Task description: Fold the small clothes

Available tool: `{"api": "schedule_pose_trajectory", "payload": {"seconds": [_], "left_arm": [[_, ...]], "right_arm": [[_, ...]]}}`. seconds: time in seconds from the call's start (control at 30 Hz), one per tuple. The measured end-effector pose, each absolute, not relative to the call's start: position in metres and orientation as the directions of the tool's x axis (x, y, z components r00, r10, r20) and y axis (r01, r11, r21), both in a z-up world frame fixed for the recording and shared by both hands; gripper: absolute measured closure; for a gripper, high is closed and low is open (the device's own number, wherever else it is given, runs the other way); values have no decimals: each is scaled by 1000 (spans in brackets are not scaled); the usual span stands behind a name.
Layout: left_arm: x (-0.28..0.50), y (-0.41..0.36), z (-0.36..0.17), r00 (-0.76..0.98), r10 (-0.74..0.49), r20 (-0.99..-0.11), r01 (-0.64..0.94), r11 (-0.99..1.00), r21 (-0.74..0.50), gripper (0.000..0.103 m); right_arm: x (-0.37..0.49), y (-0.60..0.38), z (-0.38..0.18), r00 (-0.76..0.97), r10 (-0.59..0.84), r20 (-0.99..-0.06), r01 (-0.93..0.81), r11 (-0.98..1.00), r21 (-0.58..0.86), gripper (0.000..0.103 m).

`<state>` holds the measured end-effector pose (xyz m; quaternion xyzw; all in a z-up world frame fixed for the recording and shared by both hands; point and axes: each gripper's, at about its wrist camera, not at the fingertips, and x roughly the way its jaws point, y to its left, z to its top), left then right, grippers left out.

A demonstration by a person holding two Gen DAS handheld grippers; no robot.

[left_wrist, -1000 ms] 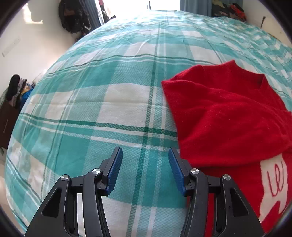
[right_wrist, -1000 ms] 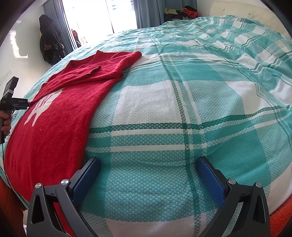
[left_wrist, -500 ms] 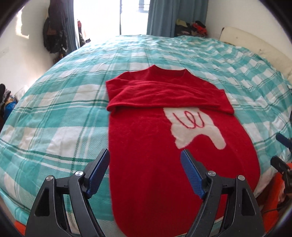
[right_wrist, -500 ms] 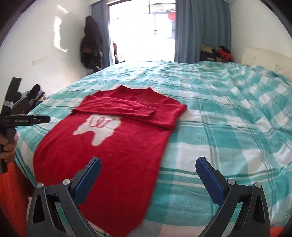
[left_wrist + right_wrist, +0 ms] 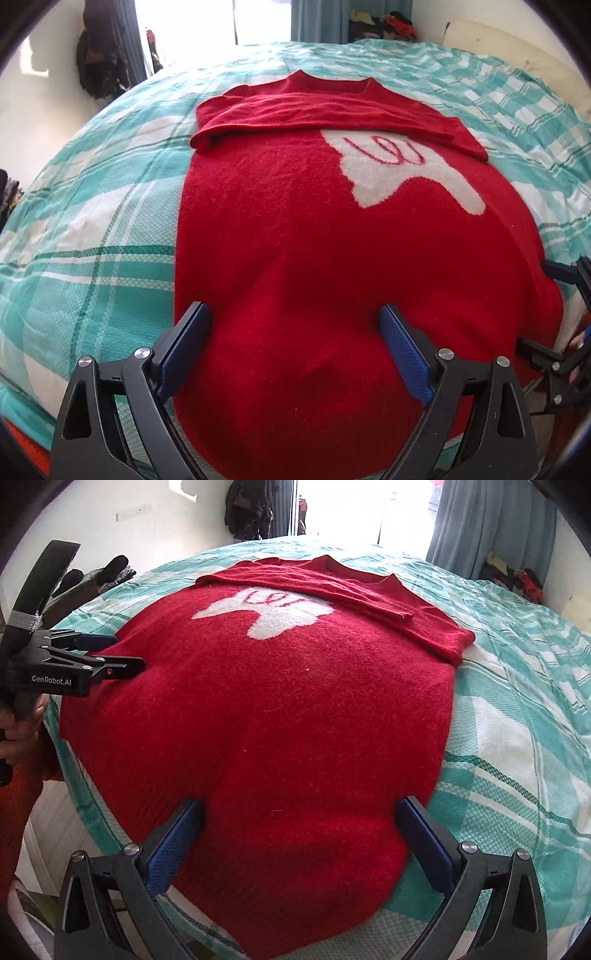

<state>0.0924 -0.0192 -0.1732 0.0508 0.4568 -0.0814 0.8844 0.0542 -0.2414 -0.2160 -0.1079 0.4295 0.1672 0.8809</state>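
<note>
A red sweater point(image 5: 295, 229) with a white tooth motif point(image 5: 406, 166) lies flat on the bed, both sleeves folded across the chest below the collar. It also shows in the right wrist view point(image 5: 277, 701). My left gripper point(image 5: 295, 343) is open, its jaws wide apart over the sweater's lower left hem area. My right gripper point(image 5: 299, 834) is open over the lower right hem area. Each gripper shows in the other's view: the left gripper point(image 5: 110, 653) at the sweater's left edge, the right gripper point(image 5: 561, 280) at its right edge.
The bed has a teal and white checked cover point(image 5: 103, 221). Its near edge lies just below both grippers. Dark clothes hang on the wall point(image 5: 247, 509) beside a bright window with blue curtains point(image 5: 491, 528). A pile of clothes point(image 5: 384, 22) sits in the far corner.
Both grippers swung from the bed's sides to the foot of the sweater and moved down close over its hem. Both stayed open.
</note>
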Motion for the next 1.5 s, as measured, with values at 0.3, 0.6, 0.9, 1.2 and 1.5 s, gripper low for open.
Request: {"api": "schedule_pose_trajectory", "payload": {"seconds": [0.3, 0.6, 0.9, 1.2, 1.5], "left_arm": [[91, -18, -174, 576, -99, -811, 199, 980, 21, 8], [89, -18, -172, 569, -96, -817, 203, 979, 26, 8], [86, -18, -172, 567, -93, -818, 208, 978, 33, 8], [87, -20, -174, 571, -91, -816, 212, 976, 40, 6], [87, -21, -176, 573, -90, -814, 214, 976, 43, 4]], "right_arm": [[53, -239, -214, 582, 200, -788, -389, 920, -55, 0], [52, -239, -214, 583, 193, -789, -391, 918, -64, 0], [50, -238, -214, 585, 187, -789, -393, 917, -73, 0], [49, -238, -215, 590, 189, -785, -393, 916, -75, 0], [49, -237, -216, 595, 187, -782, -392, 917, -79, 0]]}}
